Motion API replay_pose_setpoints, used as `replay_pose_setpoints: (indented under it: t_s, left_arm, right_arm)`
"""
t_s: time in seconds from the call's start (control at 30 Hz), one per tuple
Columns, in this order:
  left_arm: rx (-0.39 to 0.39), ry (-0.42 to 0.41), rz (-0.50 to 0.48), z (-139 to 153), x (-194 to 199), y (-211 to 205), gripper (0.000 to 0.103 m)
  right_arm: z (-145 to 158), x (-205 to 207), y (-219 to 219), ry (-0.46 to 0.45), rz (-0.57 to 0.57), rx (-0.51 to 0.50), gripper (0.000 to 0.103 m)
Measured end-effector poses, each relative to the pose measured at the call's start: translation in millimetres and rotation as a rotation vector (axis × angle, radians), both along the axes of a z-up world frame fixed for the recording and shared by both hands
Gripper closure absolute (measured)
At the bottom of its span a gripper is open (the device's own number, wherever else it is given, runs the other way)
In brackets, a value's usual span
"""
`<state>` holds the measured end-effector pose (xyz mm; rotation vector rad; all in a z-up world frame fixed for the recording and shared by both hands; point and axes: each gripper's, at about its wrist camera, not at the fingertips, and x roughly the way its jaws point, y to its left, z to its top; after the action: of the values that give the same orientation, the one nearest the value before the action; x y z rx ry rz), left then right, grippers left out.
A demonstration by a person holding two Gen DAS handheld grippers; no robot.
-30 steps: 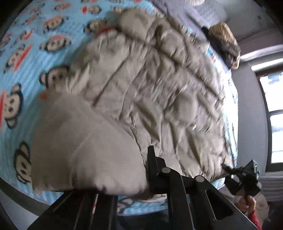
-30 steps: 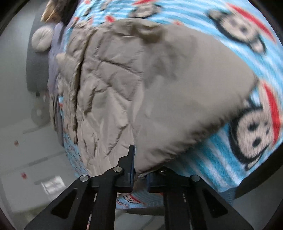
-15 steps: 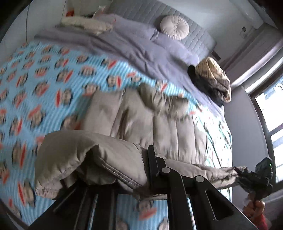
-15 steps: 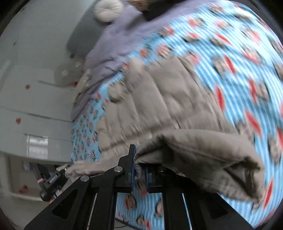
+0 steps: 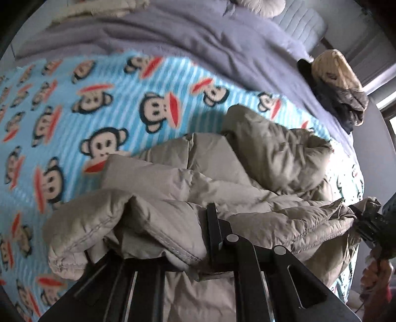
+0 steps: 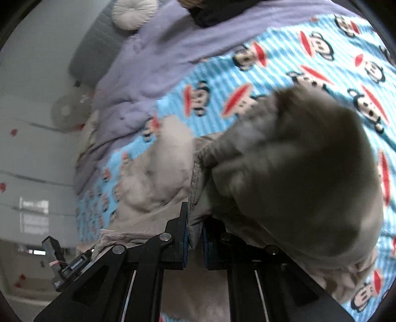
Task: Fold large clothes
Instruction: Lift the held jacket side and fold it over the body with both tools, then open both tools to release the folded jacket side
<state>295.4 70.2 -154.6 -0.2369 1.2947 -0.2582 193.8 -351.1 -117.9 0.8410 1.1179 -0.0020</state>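
Observation:
A beige quilted puffer jacket lies bunched on a blue monkey-print blanket. My left gripper is shut on the jacket's stitched hem edge, which drapes over its left finger and hides it. My right gripper is shut on the other end of the hem; a padded fold of the jacket bulges up close over its right side. The right gripper also shows at the right edge of the left wrist view, gripping the fabric. The left gripper shows at lower left of the right wrist view.
A grey-purple duvet covers the far part of the bed, with a round white cushion near the headboard. A pile of dark and tan clothes sits at the bed's far right. A white wall lies beyond the bed.
Both grippers have carried the jacket's hem forward over the jacket towards its far end, folding it onto itself. The jacket, flat a second ago, is now bunched and doubled.

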Motion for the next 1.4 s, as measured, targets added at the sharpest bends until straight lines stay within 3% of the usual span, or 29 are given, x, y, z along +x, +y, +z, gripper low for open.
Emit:
replay_pose_setpoints:
  t_s: [0.17,0.33,0.57,0.63,0.7,0.77,0.8,0.83,0.87,0.9,1.03,1.13,1.17,1.2,1.23,1.27,1.33,1.4]
  left_arm:
    - [-0.009,-0.006,-0.06,2.3,12.0,-3.6,0.087]
    - [-0.002,-0.029,-0.109,6.9,7.5,-2.9,0.086]
    - [-0.067,0.027,0.016,-20.4,35.8,2.7,0.086]
    - [-0.077,0.048,0.005,-16.2,36.1,3.0,0.086]
    - [-0.082,0.017,-0.062,0.3,30.0,2.2,0.084]
    - [-0.078,-0.011,-0.133,19.3,20.3,3.1,0.072]
    - [-0.066,-0.025,-0.149,26.3,17.6,4.0,0.06]
    - [-0.034,-0.053,-0.165,36.1,13.0,5.3,0.045]
    - [0.0,-0.083,-0.168,44.1,9.7,7.2,0.014]
    - [0.03,-0.12,-0.167,51.8,6.4,9.3,0.005]
    - [0.147,-0.233,-0.135,72.8,-8.7,17.1,0.005]
    - [0.185,-0.255,-0.132,68.0,-21.6,14.9,0.008]
    - [0.19,-0.255,-0.142,64.0,-24.5,12.4,0.022]
    - [0.197,-0.247,-0.155,58.6,-25.3,9.6,0.038]
    - [0.2,-0.221,-0.18,48.9,-25.3,3.2,0.044]
    - [0.194,-0.204,-0.197,40.6,-25.1,-3.2,0.059]
    - [0.199,-0.198,-0.211,29.2,-23.2,-15.3,0.065]
    - [0.232,-0.23,-0.211,21.9,-16.9,-24.9,0.065]
  right_arm:
    - [-31.3,16.0,-6.5,0.053,-0.076,0.029,0.094]
    - [-32.7,24.2,-2.3,0.056,-0.05,-0.004,0.094]
    - [-39.5,41.9,1.4,0.057,-0.067,-0.065,0.094]
    - [-41.3,46.6,0.4,0.063,-0.068,-0.072,0.094]
    - [-41.7,44.2,-3.0,0.068,-0.087,-0.053,0.094]
    - [-43.2,44.4,-4.0,0.066,-0.1,-0.03,0.094]
    - [-42.9,43.6,-5.3,0.066,-0.105,-0.021,0.094]
    - [-42.8,44.0,-6.3,0.067,-0.102,-0.023,0.094]
    - [-42.1,45.4,-6.4,0.068,-0.098,-0.029,0.094]
    - [-41.3,46.5,-6.4,0.071,-0.093,-0.034,0.094]
    - [-27.6,46.4,-6.2,0.09,-0.063,-0.048,0.084]
    - [-2.0,33.2,-4.0,0.047,-0.034,-0.109,0.055]
    - [10.9,22.5,-2.5,0.008,-0.023,-0.13,0.053]
    - [18.5,14.5,-0.3,-0.015,-0.005,-0.139,0.053]
    - [22.1,9.3,1.2,-0.025,0.008,-0.146,0.053]
    - [26.7,0.5,5.1,-0.04,0.037,-0.167,0.058]
    - [26.5,-8.2,11.3,-0.048,0.086,-0.217,0.079]
    - [19.1,-9.7,10.5,-0.031,0.115,-0.266,0.081]
